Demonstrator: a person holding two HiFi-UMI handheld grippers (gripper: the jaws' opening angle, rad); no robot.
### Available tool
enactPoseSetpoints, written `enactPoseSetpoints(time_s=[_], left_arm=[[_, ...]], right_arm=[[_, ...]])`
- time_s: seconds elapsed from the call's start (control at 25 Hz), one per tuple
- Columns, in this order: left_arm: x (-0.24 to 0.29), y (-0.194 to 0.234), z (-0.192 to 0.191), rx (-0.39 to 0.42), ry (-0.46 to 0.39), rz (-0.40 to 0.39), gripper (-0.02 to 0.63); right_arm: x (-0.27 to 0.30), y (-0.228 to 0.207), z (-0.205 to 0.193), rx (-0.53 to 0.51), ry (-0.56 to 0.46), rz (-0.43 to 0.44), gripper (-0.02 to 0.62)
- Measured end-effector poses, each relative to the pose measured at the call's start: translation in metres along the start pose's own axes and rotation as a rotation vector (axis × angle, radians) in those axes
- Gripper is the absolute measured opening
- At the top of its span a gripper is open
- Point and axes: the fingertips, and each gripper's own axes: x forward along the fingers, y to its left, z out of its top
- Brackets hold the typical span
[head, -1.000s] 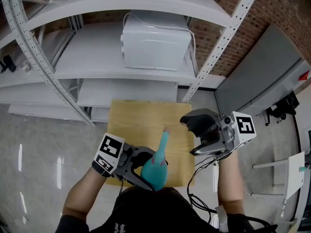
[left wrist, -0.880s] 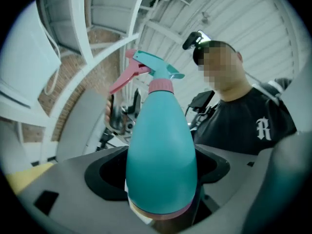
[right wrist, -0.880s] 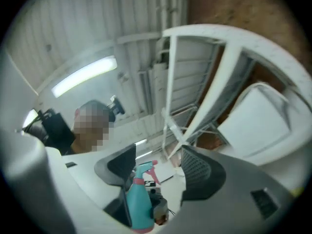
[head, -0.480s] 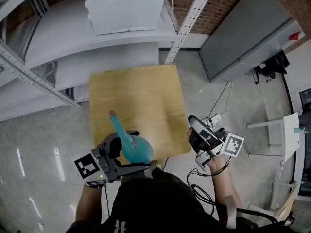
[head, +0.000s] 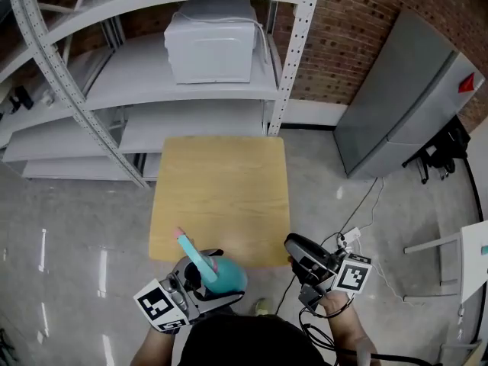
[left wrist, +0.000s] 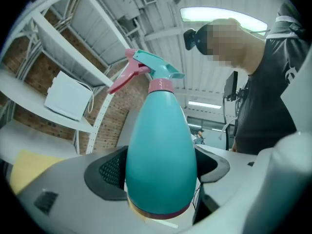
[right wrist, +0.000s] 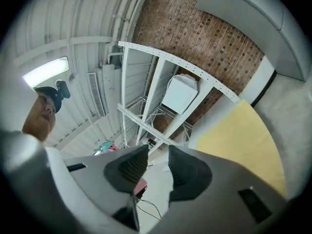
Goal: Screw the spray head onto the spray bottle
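Note:
The teal spray bottle (head: pixel 226 275) carries its teal-and-pink spray head (head: pixel 186 244) on the neck, tilted up and to the left. My left gripper (head: pixel 213 282) is shut on the bottle's body just past the near edge of the wooden table (head: pixel 221 181). In the left gripper view the bottle (left wrist: pixel 161 160) fills the space between both pads, with the spray head (left wrist: pixel 151 72) on top. My right gripper (head: pixel 296 250) hovers off the table's near right corner. In the right gripper view its pads (right wrist: pixel 134 167) stand a narrow gap apart with nothing between them.
A white metal rack (head: pixel 114 90) behind the table holds a white box-shaped appliance (head: pixel 213 44). A grey cabinet (head: pixel 404 105) stands against the brick wall at the right. Cables (head: pixel 358 219) lie on the floor by the right gripper.
The right gripper has dropped from over the table to beside its near right corner, and its jaws have narrowed. The left gripper, still holding the bottle, has drawn back to the near edge.

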Motion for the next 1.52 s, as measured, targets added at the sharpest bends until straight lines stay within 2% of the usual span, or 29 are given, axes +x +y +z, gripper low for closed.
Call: enactPoseSetpoints(time_s=[0.08, 0.12, 0.2, 0.28, 0.4, 0.48, 0.64, 0.88, 1.52], left_arm=[[0.008, -0.034, -0.009, 0.004, -0.018, 0.070, 0.391], [0.011, -0.049, -0.013, 0.009, -0.022, 0.098, 0.391], [0.016, -0.076, -0.018, 0.030, -0.019, 0.139, 0.391], [0.018, -0.100, -0.020, 0.050, -0.008, 0.156, 0.391], [0.015, -0.128, -0.020, 0.065, -0.007, 0.154, 0.391], [0.010, -0.144, -0.021, 0.071, -0.010, 0.144, 0.391], [-0.007, -0.168, -0.026, 0.066, -0.015, 0.123, 0.391], [-0.034, -0.188, -0.031, 0.073, -0.017, 0.106, 0.391], [-0.024, -0.208, -0.022, 0.112, -0.030, 0.071, 0.391]], right_arm=[[-0.027, 0.015, -0.011, -0.050, 0.032, 0.020, 0.127], [-0.038, 0.025, -0.015, -0.115, 0.048, 0.019, 0.127], [-0.054, 0.047, -0.022, -0.305, 0.076, -0.009, 0.117], [-0.066, 0.068, -0.027, -0.464, 0.075, -0.036, 0.070], [-0.087, 0.093, -0.035, -0.567, 0.046, -0.064, 0.003], [-0.101, 0.102, -0.043, -0.610, 0.036, -0.094, 0.003], [-0.120, 0.110, -0.068, -0.644, 0.035, -0.164, 0.002], [-0.124, 0.128, -0.099, -0.657, 0.027, -0.190, 0.002], [-0.137, 0.143, -0.092, -0.703, 0.016, -0.199, 0.002]])
